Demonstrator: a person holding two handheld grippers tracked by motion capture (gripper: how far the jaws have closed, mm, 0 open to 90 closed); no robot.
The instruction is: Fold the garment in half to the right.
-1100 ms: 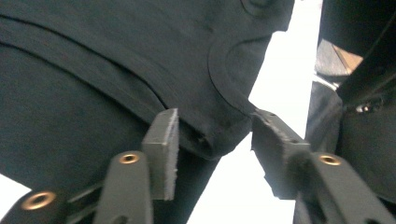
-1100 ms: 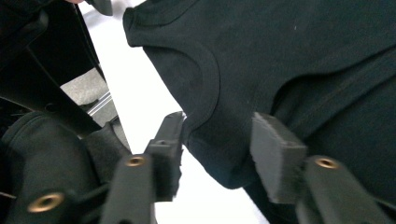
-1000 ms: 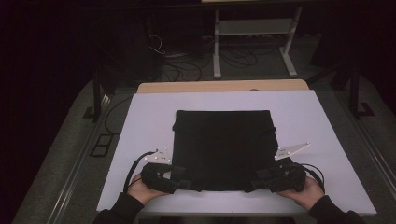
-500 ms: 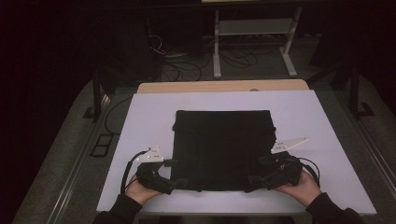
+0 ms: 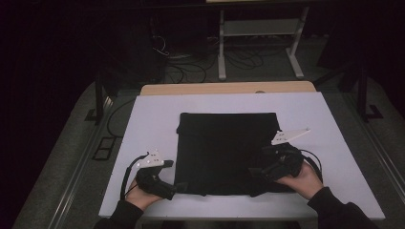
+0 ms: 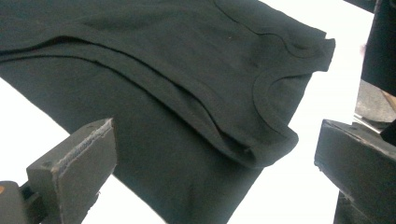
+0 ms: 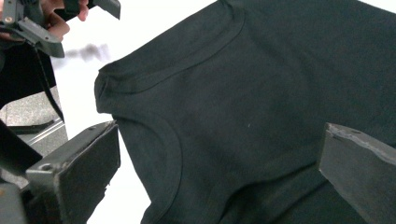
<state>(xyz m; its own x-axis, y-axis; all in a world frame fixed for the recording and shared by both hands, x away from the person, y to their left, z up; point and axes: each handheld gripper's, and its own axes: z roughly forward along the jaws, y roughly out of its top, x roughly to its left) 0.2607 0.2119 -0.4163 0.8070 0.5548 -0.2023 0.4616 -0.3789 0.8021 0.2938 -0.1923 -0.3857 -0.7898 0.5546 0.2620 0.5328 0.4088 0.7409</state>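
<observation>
At the near edge of the white table (image 5: 334, 119) the person's two hands held the tongs on either side of a folded black shirt (image 5: 224, 152). The left gripper (image 5: 168, 177) sat at about seven o'clock from the cloth's middle, the right gripper (image 5: 258, 171) at about five o'clock. Both had just been opening, and their jaws stood wide apart with the near hem lying loose below them, nothing pinched.

Judging by the flat, squared bundle, a fold looked finished and let go; whether another fold or a tidy-up was left, the pictures could not say.

The shirt lay on the middle of the table, closer to the near edge than the far one. In the left gripper view the ribbed neckline (image 6: 275, 116) curved near the bundle's corner, and the right gripper view showed the collar band (image 7: 177, 70) too. The bundle was nearly square, its slightly longer axis running six to twelve o'clock, straight edges parallel to the table's. Beyond the table's far edge stood a pale metal stand (image 5: 260, 36) among floor cables (image 5: 191, 67).
</observation>
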